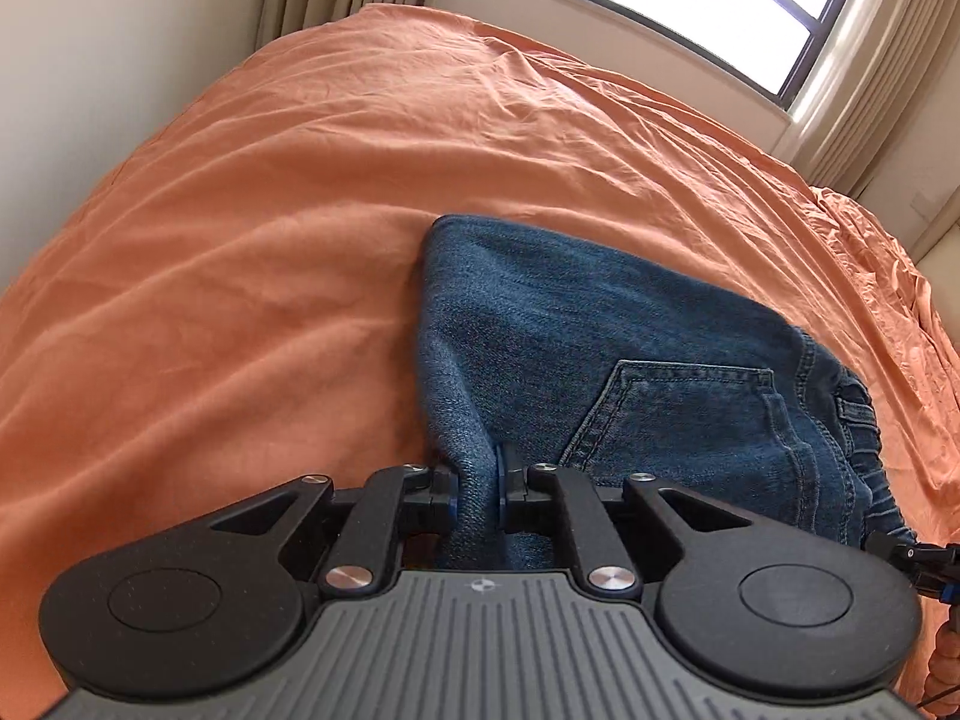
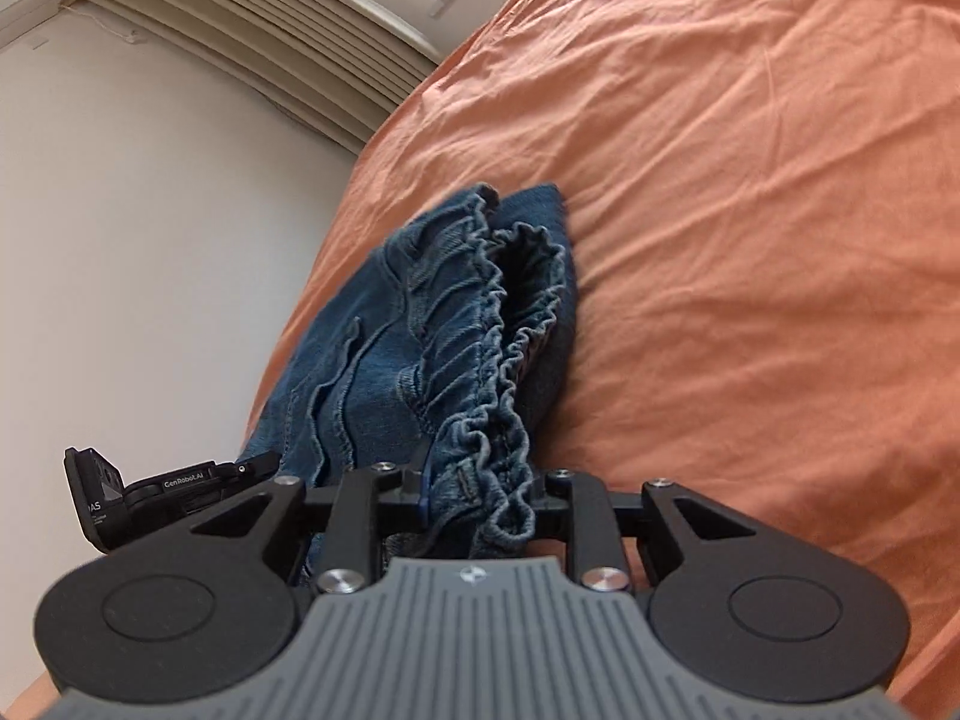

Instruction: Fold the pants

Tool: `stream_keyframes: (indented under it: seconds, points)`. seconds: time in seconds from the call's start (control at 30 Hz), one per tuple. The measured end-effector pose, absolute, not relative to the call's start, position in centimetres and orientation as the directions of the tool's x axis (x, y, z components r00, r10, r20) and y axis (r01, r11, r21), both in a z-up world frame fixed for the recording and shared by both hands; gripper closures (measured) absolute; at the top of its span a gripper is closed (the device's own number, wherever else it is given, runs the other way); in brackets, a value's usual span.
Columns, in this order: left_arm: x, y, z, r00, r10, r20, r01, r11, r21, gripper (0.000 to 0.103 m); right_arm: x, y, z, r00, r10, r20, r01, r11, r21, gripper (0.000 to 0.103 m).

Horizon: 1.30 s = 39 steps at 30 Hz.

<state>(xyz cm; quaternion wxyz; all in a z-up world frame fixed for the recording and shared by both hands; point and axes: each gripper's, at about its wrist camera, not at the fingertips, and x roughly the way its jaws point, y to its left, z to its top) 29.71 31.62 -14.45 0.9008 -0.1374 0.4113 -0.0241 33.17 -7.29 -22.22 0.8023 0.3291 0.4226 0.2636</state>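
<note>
My left gripper [image 1: 478, 489] pinches a fold of the jeans [image 1: 600, 348]; my right gripper [image 2: 483, 495] clamps their waistband [image 2: 480, 324], both over the orange bedsheet [image 1: 300, 210].

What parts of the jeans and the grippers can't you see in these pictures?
- Pant legs: not seen in either view; the jeans run down behind the left gripper.
- Near end of the waistband: right wrist view, hidden behind the right gripper.
- The jeans' far side: left wrist view, hidden by the fold.
- The other gripper: cut off by the right edge in the left wrist view.
</note>
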Motion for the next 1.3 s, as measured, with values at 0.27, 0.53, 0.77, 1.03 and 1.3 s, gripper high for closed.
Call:
stream_keyframes:
  seconds: [0.27, 0.53, 0.77, 1.03, 1.3]
  points:
    - [29.6, 32.1, -14.1, 0.623, -0.144, -0.769, -0.114, 0.956, -0.272, 0.074, 34.3, -6.1, -22.0, 0.471, 0.670, -0.573, -0.180, 0.710, 0.681, 0.080]
    - [23.8, 33.3, -11.7, 0.530, -0.172, -0.830, -0.130, 0.951, -0.280, 0.072, 33.0, -7.6, -20.4, 0.478, 0.665, -0.574, -0.177, 0.713, 0.679, 0.058]
    - [19.9, 33.8, -12.9, 0.495, -0.158, -0.855, -0.180, 0.943, -0.279, 0.079, 31.8, -7.9, -20.6, 0.480, 0.648, -0.591, -0.139, 0.721, 0.679, 0.061]
    - [20.5, 32.4, -15.2, 0.467, -0.071, -0.882, -0.198, 0.963, -0.183, 0.079, 31.5, -5.4, -20.4, 0.486, 0.547, -0.682, -0.200, 0.829, 0.523, 0.074]
    - [20.1, 32.1, -12.5, 0.525, -0.038, -0.850, -0.173, 0.973, -0.150, 0.080, 31.6, -5.8, -17.0, 0.529, 0.504, -0.683, -0.284, 0.863, 0.418, 0.055]
